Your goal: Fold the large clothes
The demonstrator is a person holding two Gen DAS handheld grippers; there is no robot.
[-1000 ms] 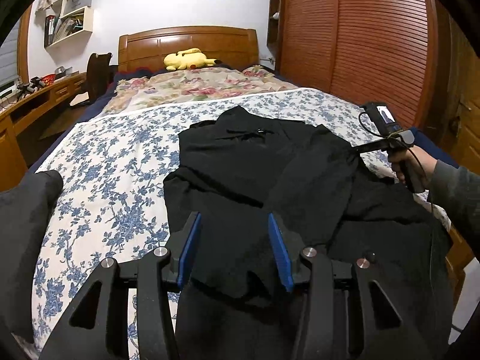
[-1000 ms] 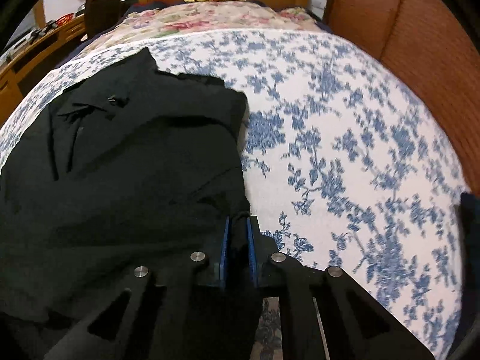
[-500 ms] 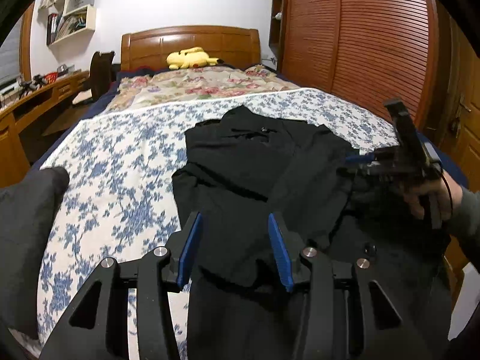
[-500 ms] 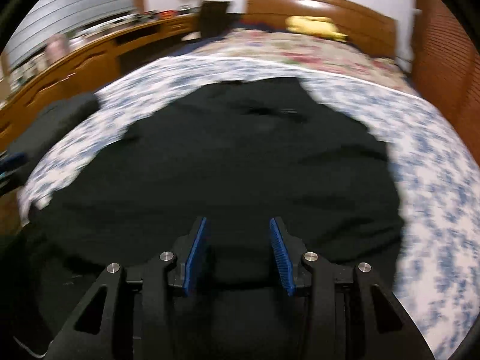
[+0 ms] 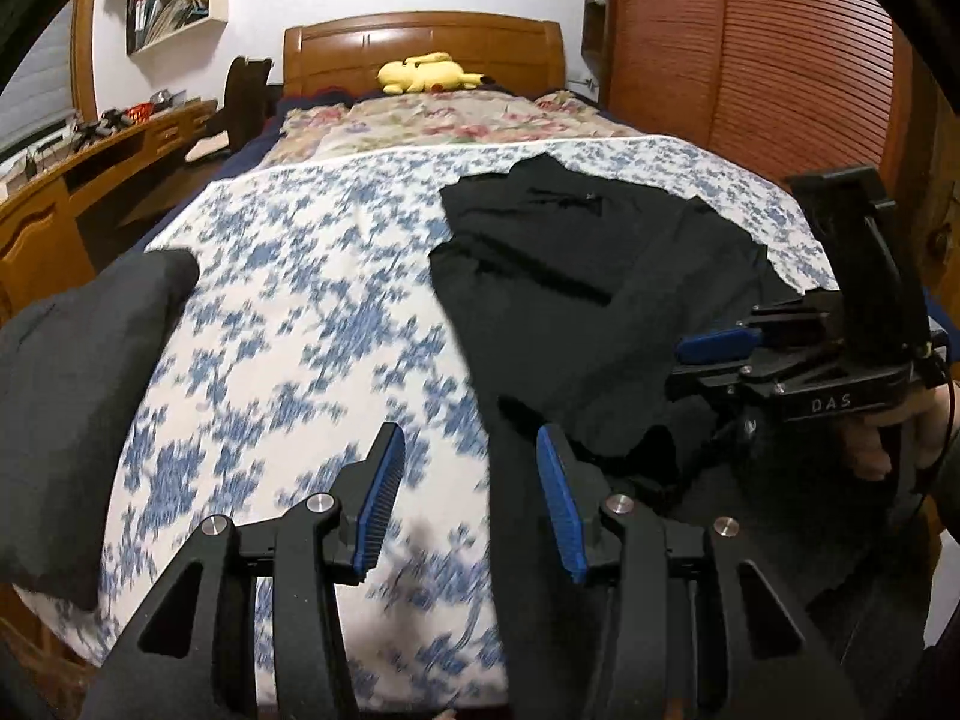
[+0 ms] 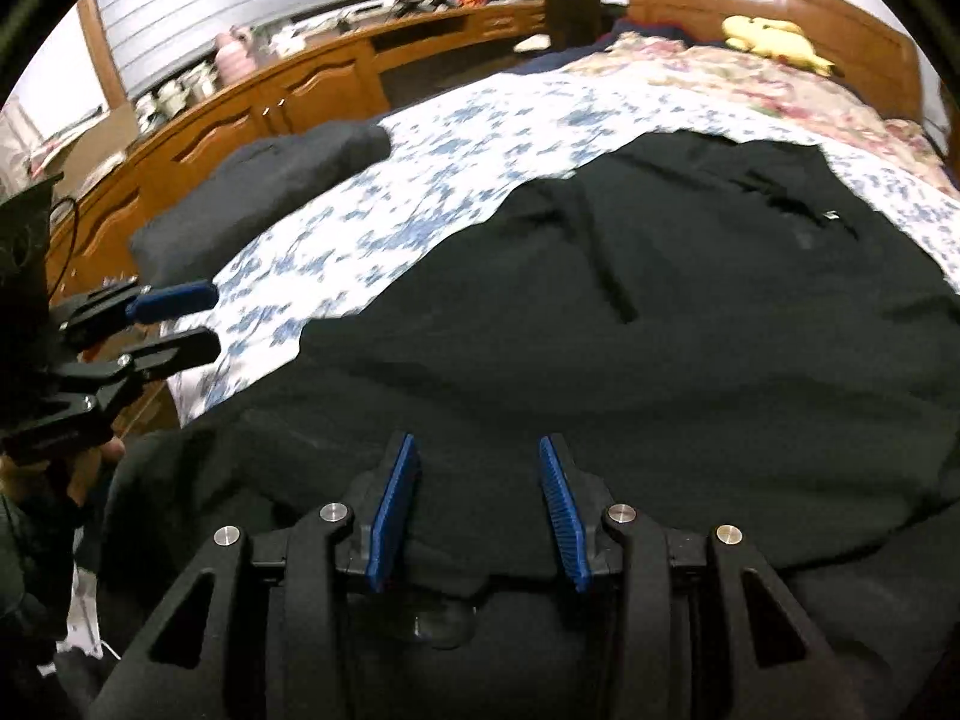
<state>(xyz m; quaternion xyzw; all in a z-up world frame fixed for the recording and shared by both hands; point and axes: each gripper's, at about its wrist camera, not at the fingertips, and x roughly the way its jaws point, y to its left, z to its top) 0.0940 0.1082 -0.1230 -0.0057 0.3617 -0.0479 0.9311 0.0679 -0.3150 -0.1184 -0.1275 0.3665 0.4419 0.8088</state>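
Black jacket (image 6: 660, 312) laid on floral bedspread (image 5: 288, 324), sides folded inward; lengthwise folds left. Left gripper (image 5: 468, 498) & right gripper (image 6: 474, 510), at 6 o'clock: jaws apart, nothing held.

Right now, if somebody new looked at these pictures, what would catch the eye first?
First the large black garment, spread on the blue-flowered bedsheet near the foot of the bed. Then the two grippers over its near edge: the left gripper and the right gripper, both open and empty. Last, the yellow plush toy against the wooden headboard.
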